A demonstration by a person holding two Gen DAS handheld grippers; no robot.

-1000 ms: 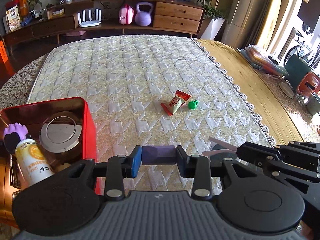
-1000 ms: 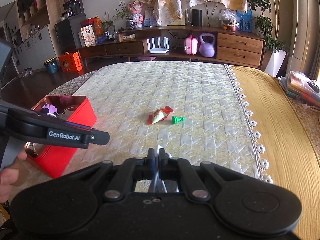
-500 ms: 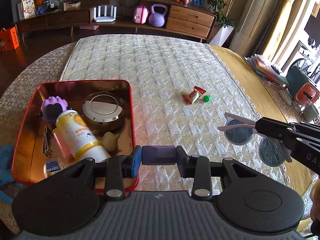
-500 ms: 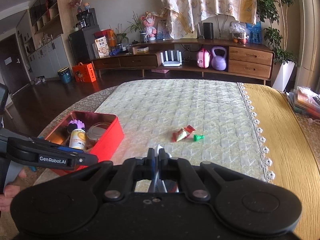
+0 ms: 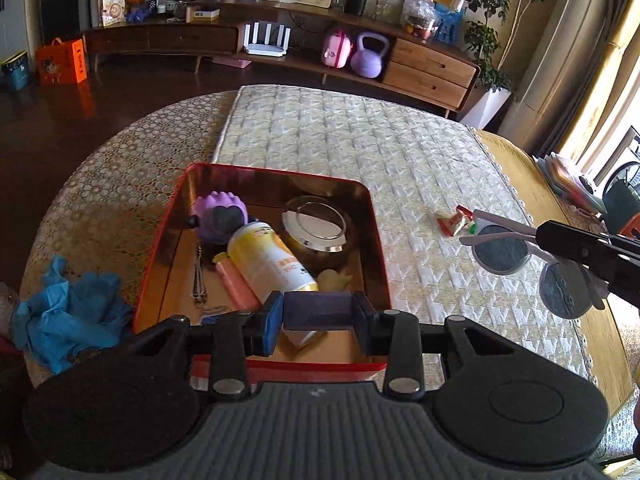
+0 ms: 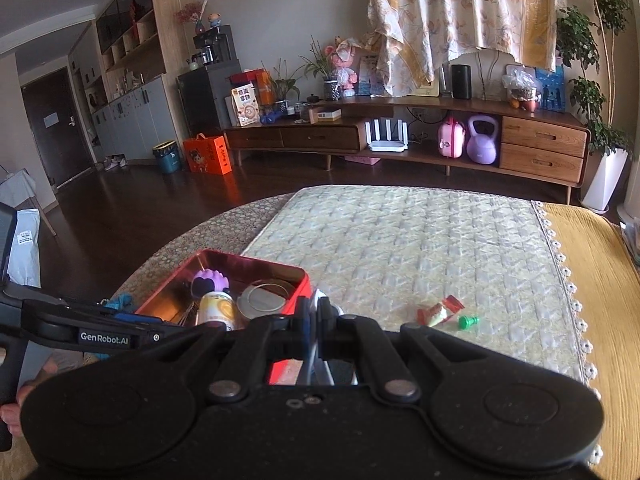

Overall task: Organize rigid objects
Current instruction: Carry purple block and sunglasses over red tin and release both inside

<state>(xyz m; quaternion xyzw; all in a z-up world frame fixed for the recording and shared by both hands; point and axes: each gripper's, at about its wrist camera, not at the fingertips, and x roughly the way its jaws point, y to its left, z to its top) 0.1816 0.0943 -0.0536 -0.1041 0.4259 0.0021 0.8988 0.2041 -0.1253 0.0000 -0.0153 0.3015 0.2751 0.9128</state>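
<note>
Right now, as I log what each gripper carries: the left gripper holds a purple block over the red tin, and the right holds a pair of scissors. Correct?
Not quite. The right gripper holds sunglasses, not scissors, as the left wrist view shows. The left gripper does hold the purple block over the red tin.

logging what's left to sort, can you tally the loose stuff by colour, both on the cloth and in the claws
red: 1, wrapper on the cloth
green: 1, cap beside it
purple: 1, block in the left claw
white: 1, sunglasses in the right claw
total: 4
</note>
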